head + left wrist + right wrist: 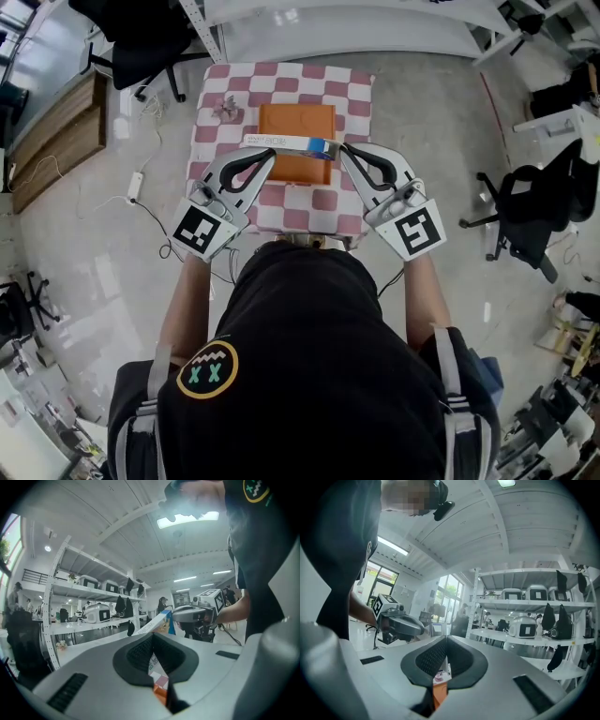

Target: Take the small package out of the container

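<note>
A long, flat small package point(286, 142), white with a blue right end, hangs level just above the orange container point(296, 120) on the checkered table point(281, 71). My left gripper point(265, 154) is shut on its left end and my right gripper point(345, 150) is shut on its blue right end. In the left gripper view the package point(157, 622) runs from my jaws toward the right gripper point(194, 613). In the right gripper view a thin strip of the package point(440, 676) shows between the closed pads, with the orange container point(439, 694) below.
A small grey object point(226, 109) lies on the cloth left of the container. Office chairs stand at the right point(525, 206) and back left point(141, 47). A wooden bench point(56, 131) and a power strip point(135, 185) with cable are on the floor at left.
</note>
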Available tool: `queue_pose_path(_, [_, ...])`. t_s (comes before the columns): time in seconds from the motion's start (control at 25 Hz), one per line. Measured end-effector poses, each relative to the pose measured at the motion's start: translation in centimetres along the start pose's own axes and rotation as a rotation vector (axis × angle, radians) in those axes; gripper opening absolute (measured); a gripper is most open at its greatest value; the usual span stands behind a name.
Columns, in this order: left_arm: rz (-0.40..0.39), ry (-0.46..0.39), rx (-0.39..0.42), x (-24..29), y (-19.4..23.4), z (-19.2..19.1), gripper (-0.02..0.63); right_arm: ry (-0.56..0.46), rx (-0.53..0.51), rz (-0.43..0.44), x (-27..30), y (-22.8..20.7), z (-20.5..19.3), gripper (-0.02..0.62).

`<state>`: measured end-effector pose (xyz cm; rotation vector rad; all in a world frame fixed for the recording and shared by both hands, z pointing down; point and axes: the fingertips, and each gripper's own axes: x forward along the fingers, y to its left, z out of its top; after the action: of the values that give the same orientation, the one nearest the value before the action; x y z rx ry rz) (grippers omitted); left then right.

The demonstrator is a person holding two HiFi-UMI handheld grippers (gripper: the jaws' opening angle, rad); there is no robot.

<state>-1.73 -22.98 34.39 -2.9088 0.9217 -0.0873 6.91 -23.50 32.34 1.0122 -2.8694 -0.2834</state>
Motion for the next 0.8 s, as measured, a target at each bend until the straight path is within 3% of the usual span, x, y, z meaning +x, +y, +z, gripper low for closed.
queue_pose_path(0.8, [-0.001,0.005,0.004,-0.47,-0.48,0.08,0.017,-0.004,0.000,-0.005,-0.10,0.60,-0.22,0.021])
